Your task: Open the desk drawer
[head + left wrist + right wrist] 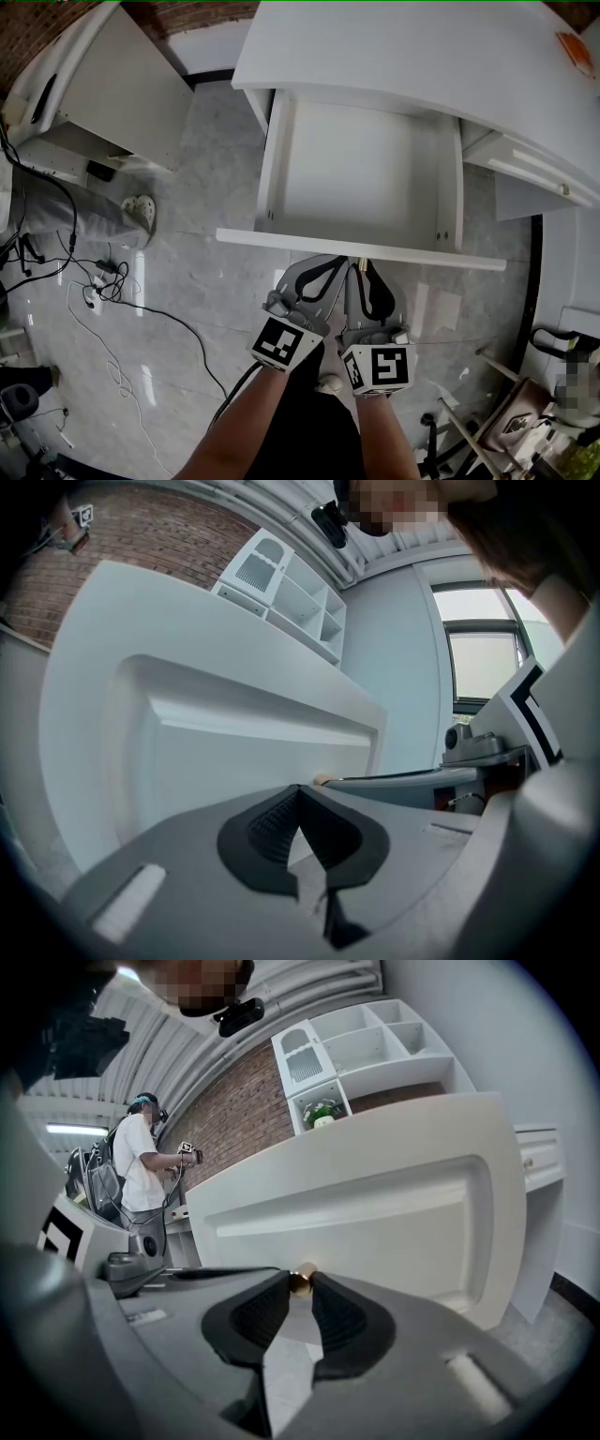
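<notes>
The white desk drawer (361,173) stands pulled out from under the desk top (412,56), and its inside is bare. Its front panel (281,240) faces me, with a small brass knob (301,1281) at the middle. My right gripper (300,1284) is shut on that knob, which shows pinched between the dark fingertips (330,1305). In the head view the right gripper (360,272) meets the panel's lower edge. My left gripper (330,273) sits close beside it on the left. Its jaws (300,791) are shut with nothing between them, just short of the drawer front (253,752).
A white cabinet (122,89) stands at the left, with cables (98,281) and a shoe (141,208) on the grey floor. An orange item (574,49) lies on the desk's right. Clutter (525,412) fills the lower right. Another person (145,1166) stands far off by a brick wall.
</notes>
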Demonstrator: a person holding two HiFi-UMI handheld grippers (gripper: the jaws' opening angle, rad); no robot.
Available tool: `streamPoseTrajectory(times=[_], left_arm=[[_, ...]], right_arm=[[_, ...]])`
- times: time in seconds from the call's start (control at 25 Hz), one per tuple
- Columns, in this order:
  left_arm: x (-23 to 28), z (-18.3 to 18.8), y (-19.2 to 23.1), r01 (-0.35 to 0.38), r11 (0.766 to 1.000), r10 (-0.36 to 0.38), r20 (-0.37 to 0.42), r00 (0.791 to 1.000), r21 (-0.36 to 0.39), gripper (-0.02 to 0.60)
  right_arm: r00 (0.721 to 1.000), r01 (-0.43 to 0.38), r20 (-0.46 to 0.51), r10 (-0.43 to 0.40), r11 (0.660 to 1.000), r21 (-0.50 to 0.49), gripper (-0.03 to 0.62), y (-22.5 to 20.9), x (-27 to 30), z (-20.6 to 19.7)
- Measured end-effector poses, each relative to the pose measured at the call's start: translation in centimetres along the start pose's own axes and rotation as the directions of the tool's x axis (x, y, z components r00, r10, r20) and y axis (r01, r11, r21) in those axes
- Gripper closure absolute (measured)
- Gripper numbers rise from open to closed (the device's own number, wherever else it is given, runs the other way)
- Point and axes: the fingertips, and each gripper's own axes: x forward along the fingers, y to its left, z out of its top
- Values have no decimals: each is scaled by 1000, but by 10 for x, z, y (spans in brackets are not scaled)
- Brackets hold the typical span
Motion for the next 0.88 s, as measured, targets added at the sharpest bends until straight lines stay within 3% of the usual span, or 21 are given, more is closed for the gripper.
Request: streamPoseTrajectory(times=[0.88], left_arm=[[-15,-9,-13,5,1000,-6,22,1000,28,591]], right_arm=[[1000,5,-12,-5,1000,-3,520,8,-20,-9]])
